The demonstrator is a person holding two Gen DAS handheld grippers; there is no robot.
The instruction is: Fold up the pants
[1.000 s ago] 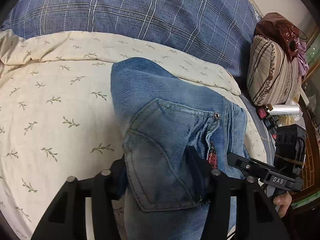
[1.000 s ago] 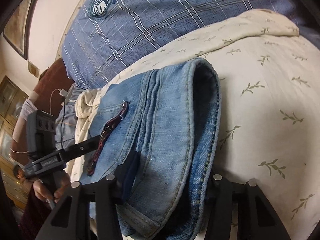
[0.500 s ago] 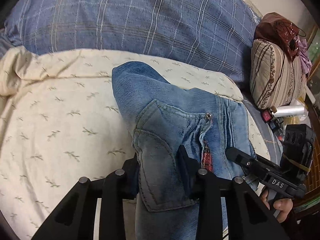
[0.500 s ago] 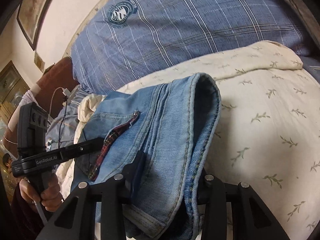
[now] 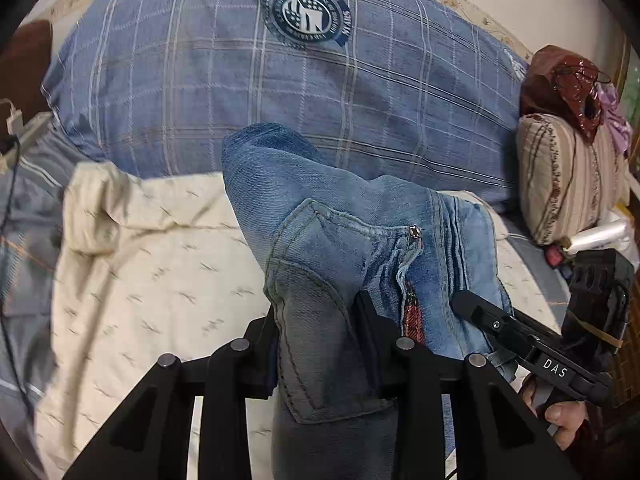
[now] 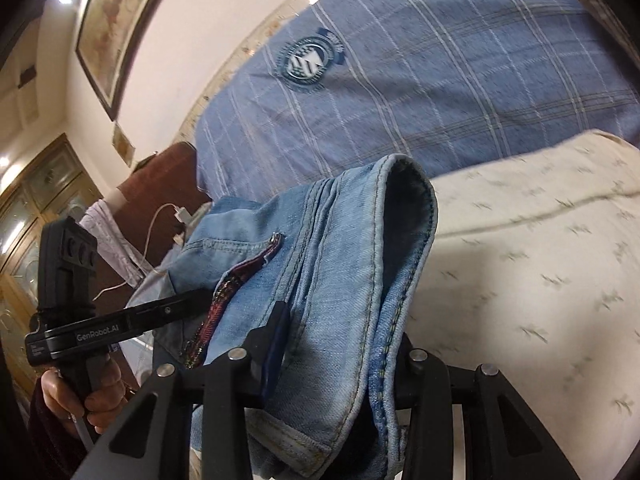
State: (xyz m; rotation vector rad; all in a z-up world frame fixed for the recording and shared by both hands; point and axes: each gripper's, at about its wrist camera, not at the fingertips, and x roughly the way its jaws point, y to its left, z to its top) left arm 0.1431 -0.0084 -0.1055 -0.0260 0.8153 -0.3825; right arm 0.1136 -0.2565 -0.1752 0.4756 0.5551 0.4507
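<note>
Bedding fills both views: one cream sheet [image 5: 152,264] under the work, one blue plaid duvet [image 5: 280,92] behind, one striped cushion [image 5: 568,176] far right. Nearest, the left gripper [image 5: 318,344] is clamped on the pocket end of the one pair of jeans [image 5: 344,240], and the right gripper [image 6: 340,344] pinches the hem edge, both holding the bundle above the sheet. The stacked layers could slide out of a grip, I judge, and spoil the fold.

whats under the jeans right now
Below the lifted jeans lies the cream leaf-print sheet, with a blue plaid pillow behind. The sheet directly beneath the denim is covered.
</note>
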